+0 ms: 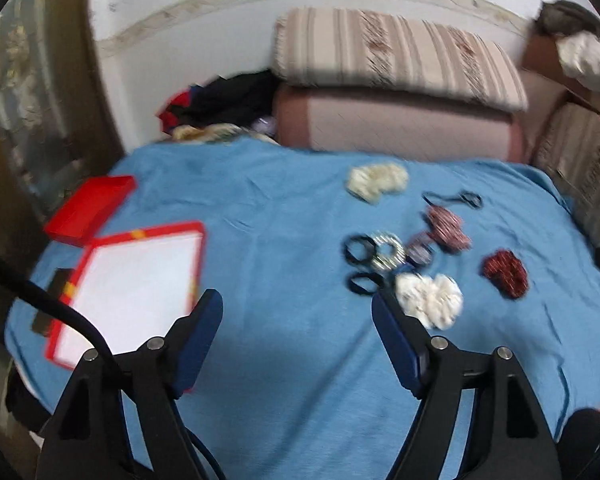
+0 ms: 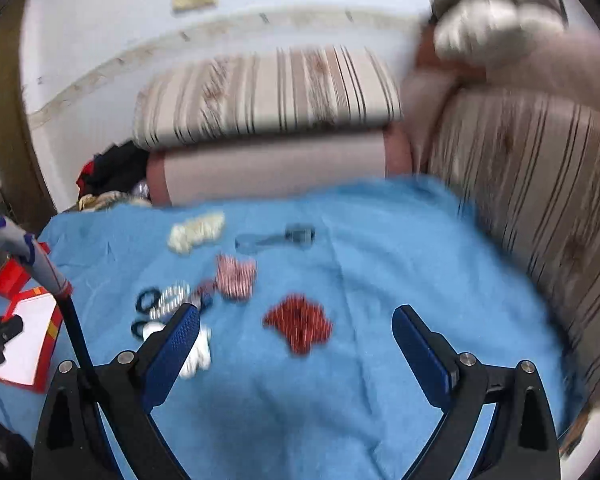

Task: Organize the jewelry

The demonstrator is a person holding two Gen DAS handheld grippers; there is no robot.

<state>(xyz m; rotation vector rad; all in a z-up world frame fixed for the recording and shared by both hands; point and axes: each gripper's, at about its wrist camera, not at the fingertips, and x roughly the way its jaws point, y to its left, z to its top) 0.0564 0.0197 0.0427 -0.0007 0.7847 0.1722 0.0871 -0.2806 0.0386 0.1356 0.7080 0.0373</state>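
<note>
— Blue-padded fingers first: the left claw (image 1: 297, 305) is spread wide with nothing between its pads, hanging over the blue cloth (image 1: 284, 216). And the right one?

— Same. The right claw (image 2: 296, 316) stands apart and empty, and the dark red scrunchie (image 2: 299, 325) lies on the cloth between its fingertips, further off.

— From the left view that red scrunchie (image 1: 505, 273) sits at the right end of the pile. Just beside the left claw's right finger is a white scrunchie (image 1: 430, 299).

— Behind it, two black hair ties (image 1: 360, 249), a silver ring-shaped piece (image 1: 388, 251) touching them, then a pink-striped scrunchie (image 1: 448, 227). A cream scrunchie (image 1: 377, 180) lies apart, farther back.

— The box?

— Open red box (image 1: 198, 264) with a white inside, at the left edge of the cloth, well apart from the pile; its red lid (image 1: 90, 210) lies behind it. Everything is motion-blurred, so finer detail escapes me.
</note>
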